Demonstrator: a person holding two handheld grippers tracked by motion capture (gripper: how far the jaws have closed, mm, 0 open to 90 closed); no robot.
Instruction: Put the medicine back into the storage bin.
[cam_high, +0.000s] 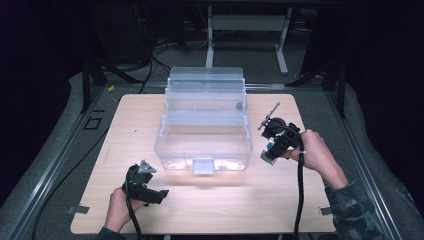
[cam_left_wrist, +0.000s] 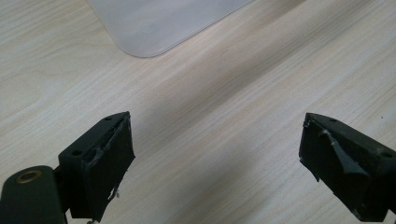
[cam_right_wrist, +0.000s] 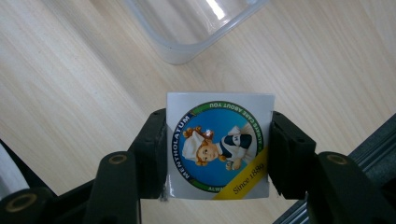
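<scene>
You are holding tongs in each hand over a pale wood counter (cam_high: 125, 135). Your right tongs (cam_right_wrist: 218, 149) are squeezing a small square box (cam_right_wrist: 219, 145) from both sides, so they are clenched on the box. The box is white with a round blue picture on it and a yellow stripe in one corner. In the high view your right tongs (cam_high: 271, 150) are sitting up off the counter, just beside the right end of the bin (cam_high: 202, 145), and the box (cam_high: 268, 156) is peeking out under them. The box is not touching the counter, and it is not inside the bin. The bin is clear plastic with its lid (cam_high: 206, 89) standing open at the back. In the right gripper view one rounded corner of the bin (cam_right_wrist: 187, 32) is lying past the box, a little apart from it. Your left tongs (cam_left_wrist: 217, 163) are spread wide apart with nothing between them, so they are released. They are pointing down at bare wood, with a corner of the bin (cam_left_wrist: 154, 25) sitting farther ahead. In the high view your left tongs (cam_high: 152, 192) are resting low near the front of the counter, in front of the bin's left side and well apart from the box. Your left hand (cam_high: 117, 210) is gripping the handle near the counter's front edge.
</scene>
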